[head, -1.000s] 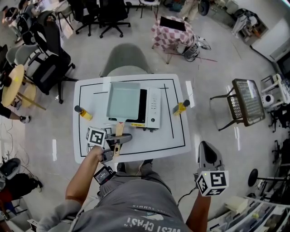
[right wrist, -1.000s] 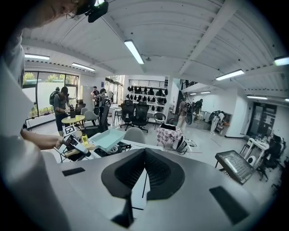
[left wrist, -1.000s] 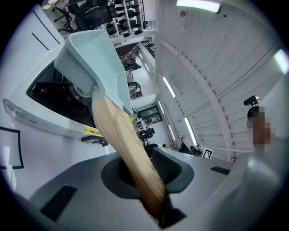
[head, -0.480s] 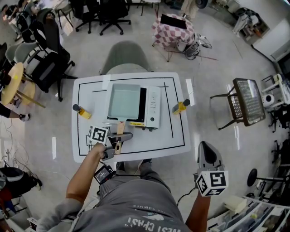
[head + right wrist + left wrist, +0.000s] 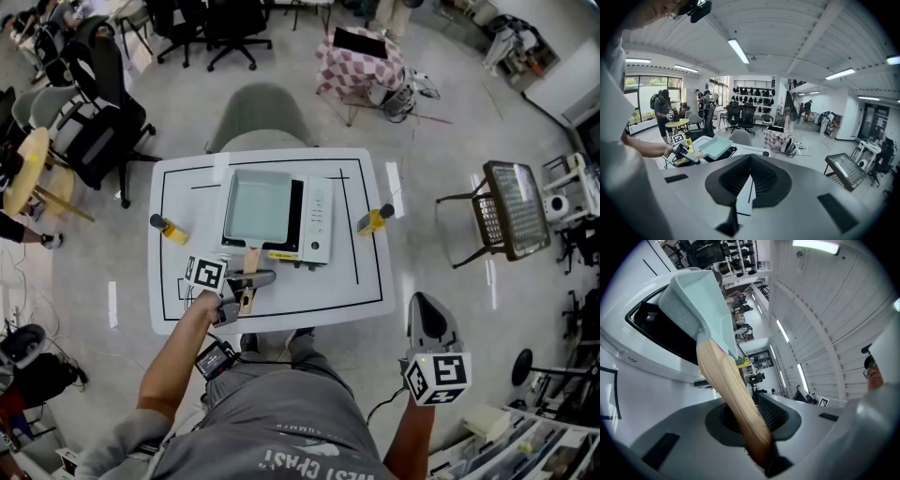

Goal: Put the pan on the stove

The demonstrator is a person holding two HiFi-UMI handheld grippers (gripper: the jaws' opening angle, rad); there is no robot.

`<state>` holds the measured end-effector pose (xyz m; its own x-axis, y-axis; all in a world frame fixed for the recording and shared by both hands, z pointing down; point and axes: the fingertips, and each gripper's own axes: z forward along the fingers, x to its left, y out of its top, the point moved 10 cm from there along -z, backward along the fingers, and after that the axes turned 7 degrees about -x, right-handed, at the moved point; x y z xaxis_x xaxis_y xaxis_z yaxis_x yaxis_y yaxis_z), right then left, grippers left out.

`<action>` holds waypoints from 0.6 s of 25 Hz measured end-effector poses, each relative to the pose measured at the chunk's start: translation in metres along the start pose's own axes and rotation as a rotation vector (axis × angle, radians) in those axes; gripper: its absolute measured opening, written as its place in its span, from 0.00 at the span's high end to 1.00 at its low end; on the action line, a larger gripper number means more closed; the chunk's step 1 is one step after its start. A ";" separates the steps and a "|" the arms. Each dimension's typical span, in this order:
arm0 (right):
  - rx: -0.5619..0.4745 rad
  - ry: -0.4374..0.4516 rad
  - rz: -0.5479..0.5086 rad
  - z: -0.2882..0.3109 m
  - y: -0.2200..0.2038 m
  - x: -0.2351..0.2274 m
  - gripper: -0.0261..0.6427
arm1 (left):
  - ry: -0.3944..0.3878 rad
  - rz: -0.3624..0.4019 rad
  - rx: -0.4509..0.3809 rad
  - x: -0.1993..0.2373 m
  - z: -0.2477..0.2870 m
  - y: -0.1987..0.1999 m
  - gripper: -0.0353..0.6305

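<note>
Left gripper (image 5: 248, 286) has fingers clamped on the wooden handle (image 5: 248, 263), pan (image 5: 255, 208) over the stove (image 5: 317, 225) — a tilted release may slide it off; right gripper (image 5: 749, 178) fingers together, empty.

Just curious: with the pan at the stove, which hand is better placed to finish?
Left. The left tool grips the pan's wooden handle and can probably just release it; the right tool hangs shut, beside the table, far from the stove.

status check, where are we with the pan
Left gripper shut on the pan by its wooden handle. Right gripper shut, empty, off the table. Pan over the stove, contact unclear. Nothing in the way.
</note>
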<state>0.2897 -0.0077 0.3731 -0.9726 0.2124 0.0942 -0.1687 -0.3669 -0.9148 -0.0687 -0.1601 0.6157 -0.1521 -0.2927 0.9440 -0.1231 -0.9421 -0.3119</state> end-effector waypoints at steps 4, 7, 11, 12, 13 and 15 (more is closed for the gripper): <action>0.000 0.005 0.005 0.003 -0.002 -0.001 0.94 | 0.017 -0.005 0.008 0.006 0.005 0.000 0.83; 0.000 0.008 0.006 0.003 -0.001 0.001 0.94 | 0.008 0.007 0.017 0.007 0.008 -0.001 0.83; -0.001 0.012 0.008 0.003 0.001 0.002 0.94 | -0.012 -0.012 0.008 0.006 0.012 -0.002 0.83; -0.001 0.014 0.008 0.003 0.000 0.002 0.94 | -0.015 -0.015 0.005 0.008 0.013 -0.002 0.83; -0.002 0.015 0.009 0.004 -0.001 0.002 0.94 | -0.016 -0.015 0.001 0.009 0.014 -0.002 0.83; -0.004 0.018 0.010 0.004 -0.002 0.003 0.94 | -0.004 0.001 -0.004 0.012 0.015 0.000 0.83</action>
<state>0.2869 -0.0097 0.3765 -0.9712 0.2251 0.0778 -0.1582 -0.3655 -0.9173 -0.0561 -0.1654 0.6284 -0.1483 -0.2944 0.9441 -0.1272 -0.9410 -0.3135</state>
